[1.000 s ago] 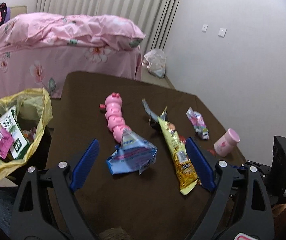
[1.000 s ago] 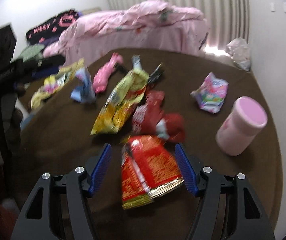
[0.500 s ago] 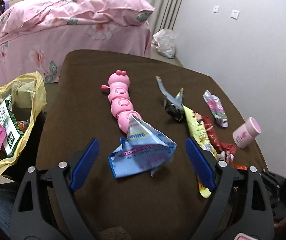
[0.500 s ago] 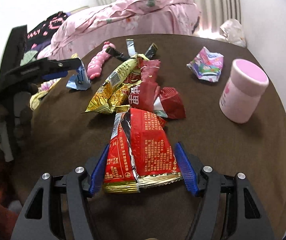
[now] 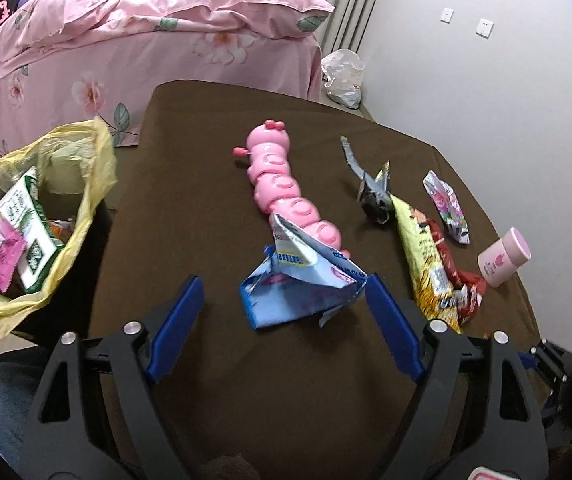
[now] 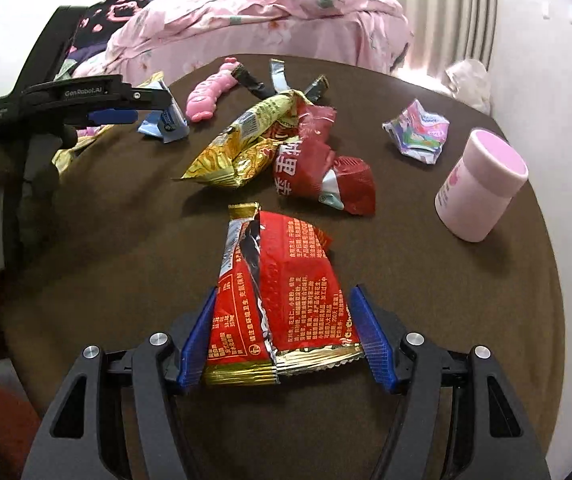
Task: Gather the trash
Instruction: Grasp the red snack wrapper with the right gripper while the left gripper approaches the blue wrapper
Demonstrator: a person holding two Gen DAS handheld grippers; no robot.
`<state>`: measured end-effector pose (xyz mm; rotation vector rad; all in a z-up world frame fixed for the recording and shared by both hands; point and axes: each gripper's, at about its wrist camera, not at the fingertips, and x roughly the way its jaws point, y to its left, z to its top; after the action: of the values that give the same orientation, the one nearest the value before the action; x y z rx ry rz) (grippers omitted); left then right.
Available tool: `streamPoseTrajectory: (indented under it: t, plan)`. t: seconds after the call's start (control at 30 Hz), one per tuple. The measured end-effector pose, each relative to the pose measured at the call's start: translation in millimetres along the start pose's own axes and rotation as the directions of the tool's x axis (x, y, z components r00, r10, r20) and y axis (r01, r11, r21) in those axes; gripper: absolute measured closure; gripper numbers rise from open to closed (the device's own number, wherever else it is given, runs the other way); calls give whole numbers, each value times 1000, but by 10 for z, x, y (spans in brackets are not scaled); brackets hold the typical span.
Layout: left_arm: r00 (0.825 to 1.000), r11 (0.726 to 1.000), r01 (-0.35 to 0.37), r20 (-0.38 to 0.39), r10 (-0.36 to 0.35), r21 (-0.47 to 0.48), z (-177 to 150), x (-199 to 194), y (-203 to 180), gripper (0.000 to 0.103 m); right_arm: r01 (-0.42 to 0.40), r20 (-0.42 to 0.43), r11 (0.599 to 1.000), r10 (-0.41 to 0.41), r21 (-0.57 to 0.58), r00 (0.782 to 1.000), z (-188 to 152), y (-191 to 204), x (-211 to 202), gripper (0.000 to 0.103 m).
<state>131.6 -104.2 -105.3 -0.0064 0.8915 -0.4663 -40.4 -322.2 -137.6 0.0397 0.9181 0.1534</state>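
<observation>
Over the brown table, both claws tilt downward: left claw closing around a blue wrapper, right claw straddling a red wrapper.

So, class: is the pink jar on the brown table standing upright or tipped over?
Upright. The pink jar stands on its base on the table, flat lid facing up; the lean is lens distortion.
</observation>
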Motion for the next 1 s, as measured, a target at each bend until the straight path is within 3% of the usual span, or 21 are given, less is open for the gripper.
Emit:
streamPoseTrajectory:
  t: [0.13, 0.2, 0.43, 0.6, 0.67, 0.77, 0.83, 1.0]
  plan:
    - [999, 1000, -18, -30, 17, -12, -68, -24, 125, 43, 22, -18, 1000, -22, -3, 1000, -53, 11, -55, 41]
    - [999, 1000, -5, -32, 4, -23, -81, -53, 164, 44, -5, -23, 1000, 5, -14, 1000, -86, 34, -122, 41]
    - [998, 998, 63, 8, -63, -23, -87, -194, 119, 44, -49, 128, 999, 50, -10, 990, -69, -6, -484, 41]
    - [997, 997, 73, 1, -73, -17, -96, -188, 60, 44, -38, 37, 999, 39, -29, 999, -72, 6, -311, 41]
    - [997, 997, 75, -2, -76, -15, -105, -186, 53, 44, -25, 19, 999, 26, -43, 999, -119, 32, -256, 60]
    - [997, 997, 79, -5, -79, -17, -114, -177, 50, 44, -52, 39, 998, 53, -18, 998, -132, 14, -288, 66]
    - [997, 997, 80, -6, -80, -19, -117, -171, 42, 44, -43, 54, 999, 44, -15, 998, -114, 6, -319, 74]
    - [996, 995, 94, 6, -94, -30, -109, -194, 18, 44, -19, 104, 999, 15, 36, 994, -35, -84, -383, 82]
